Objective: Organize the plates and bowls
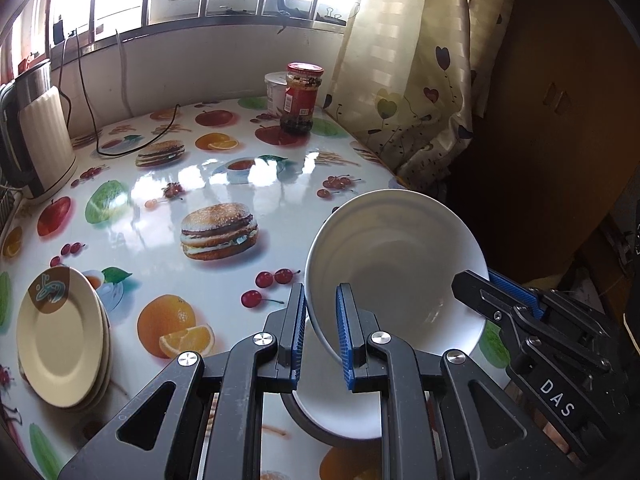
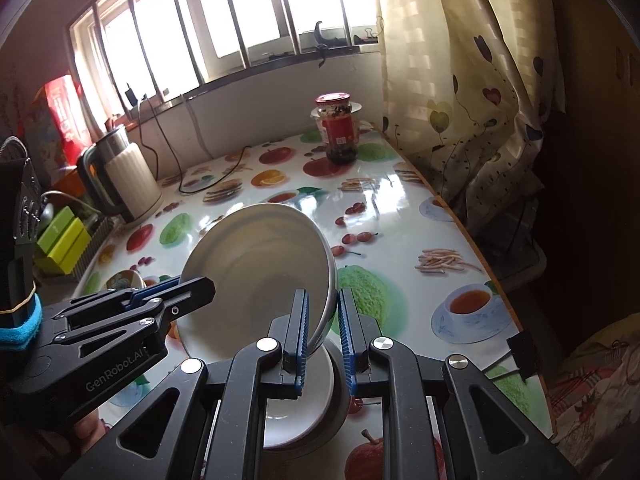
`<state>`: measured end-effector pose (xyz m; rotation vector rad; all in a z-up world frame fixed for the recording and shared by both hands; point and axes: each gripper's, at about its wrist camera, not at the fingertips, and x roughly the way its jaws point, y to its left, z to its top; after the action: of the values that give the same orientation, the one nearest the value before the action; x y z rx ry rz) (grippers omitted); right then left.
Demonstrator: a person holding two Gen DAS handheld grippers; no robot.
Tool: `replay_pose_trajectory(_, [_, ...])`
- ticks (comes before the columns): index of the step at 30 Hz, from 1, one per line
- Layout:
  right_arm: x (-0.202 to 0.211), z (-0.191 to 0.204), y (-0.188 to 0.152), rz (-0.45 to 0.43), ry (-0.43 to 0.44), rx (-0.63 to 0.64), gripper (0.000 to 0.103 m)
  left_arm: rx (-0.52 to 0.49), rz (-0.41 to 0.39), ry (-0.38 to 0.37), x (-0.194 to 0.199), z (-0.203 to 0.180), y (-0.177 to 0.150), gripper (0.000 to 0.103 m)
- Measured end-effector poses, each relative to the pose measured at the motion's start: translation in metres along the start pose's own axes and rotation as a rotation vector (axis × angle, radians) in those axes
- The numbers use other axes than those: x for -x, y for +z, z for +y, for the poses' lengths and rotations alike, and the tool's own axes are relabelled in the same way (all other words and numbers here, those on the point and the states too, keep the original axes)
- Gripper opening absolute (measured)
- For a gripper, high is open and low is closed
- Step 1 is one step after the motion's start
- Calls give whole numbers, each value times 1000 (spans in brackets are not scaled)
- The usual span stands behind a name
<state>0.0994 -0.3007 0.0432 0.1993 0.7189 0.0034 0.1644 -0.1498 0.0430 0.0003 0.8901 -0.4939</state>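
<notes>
Both grippers clamped on one white bowl, held tilted above the counter's near right part.

The left gripper (image 1: 322, 334) has its jaws nearly together, pinching the rim of the white bowl (image 1: 400, 268) on one side; the right gripper (image 2: 323, 332) grips the opposite rim the same way, jaws narrowly apart on the wall. A second white bowl (image 2: 296, 408) sits directly beneath. A stack of cream plates (image 1: 64, 340) rests near the counter's (image 1: 224, 280) left edge; a red-lidded jar (image 1: 302, 98) stands at the far right corner.
</notes>
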Motion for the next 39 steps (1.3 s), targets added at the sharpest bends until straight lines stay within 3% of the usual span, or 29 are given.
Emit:
replay_pose_trajectory(22, [4,5,-35,52,26,-14,15,48,45,-6,0,9,-29,16])
replay_pose_trajectory(39, [-6,3,-43,90,36,-34,16,57,79,1,-9,10,-31,16])
